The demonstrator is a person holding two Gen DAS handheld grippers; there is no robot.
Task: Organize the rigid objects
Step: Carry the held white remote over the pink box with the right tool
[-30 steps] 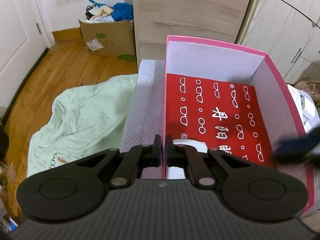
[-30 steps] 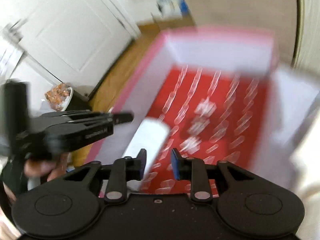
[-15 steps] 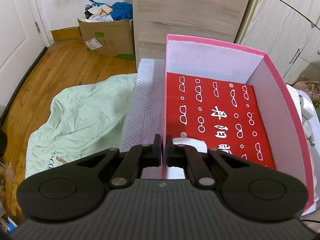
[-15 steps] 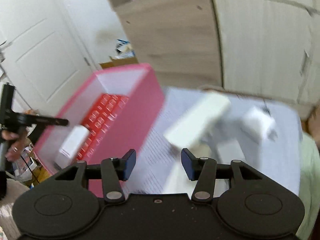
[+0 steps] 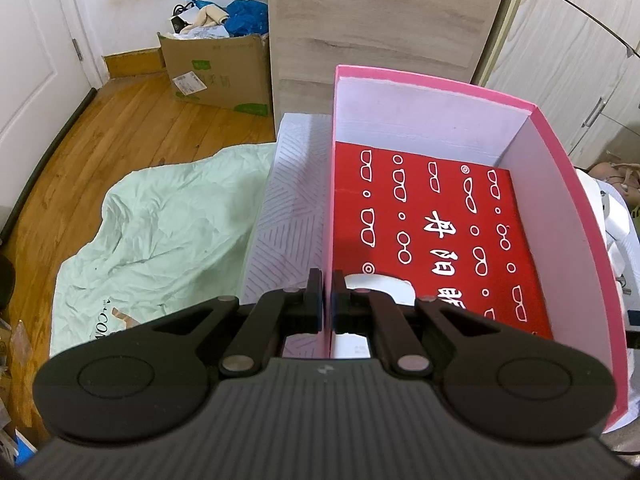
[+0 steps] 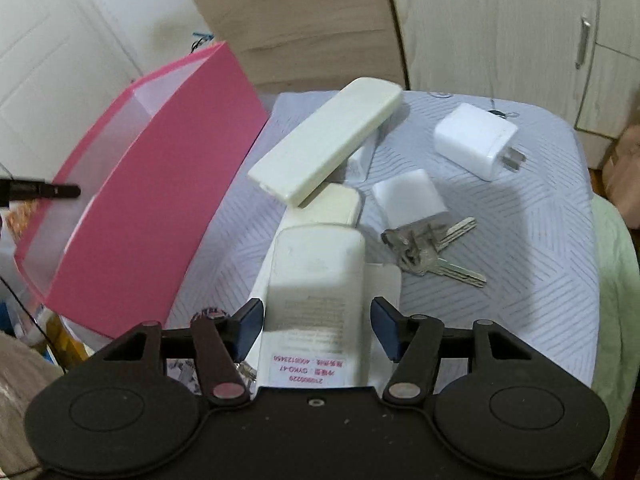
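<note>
Wooden floorboards [image 5: 120,120] and pale wardrobe doors [image 6: 500,20] surround the small table with the striped grey cloth [image 6: 520,240] where I am working. On that cloth, straight ahead of my right tongs [image 6: 316,326], lies a white remote [image 6: 316,280], label side up, its near end between the two spread blue pads [image 6: 250,320], which do not press it. Just past it lies a second remote [image 6: 328,148], tilted across other white pieces. To the right are a small white charger [image 6: 408,196], a bunch of keys [image 6: 432,248] touching it, and a larger charger [image 6: 476,140] farther back. The pink box [image 6: 152,200] stands at the left of the pile. My left tongs [image 5: 327,304] are pressed together, pinching the box's near left wall [image 5: 329,200]. Inside, on the red patterned bottom [image 5: 432,240], a white object [image 5: 380,286] sits close to my fingers. Beside the table a green sheet [image 5: 160,240] lies crumpled on the floor, with a cardboard carton [image 5: 216,68] beyond.
</note>
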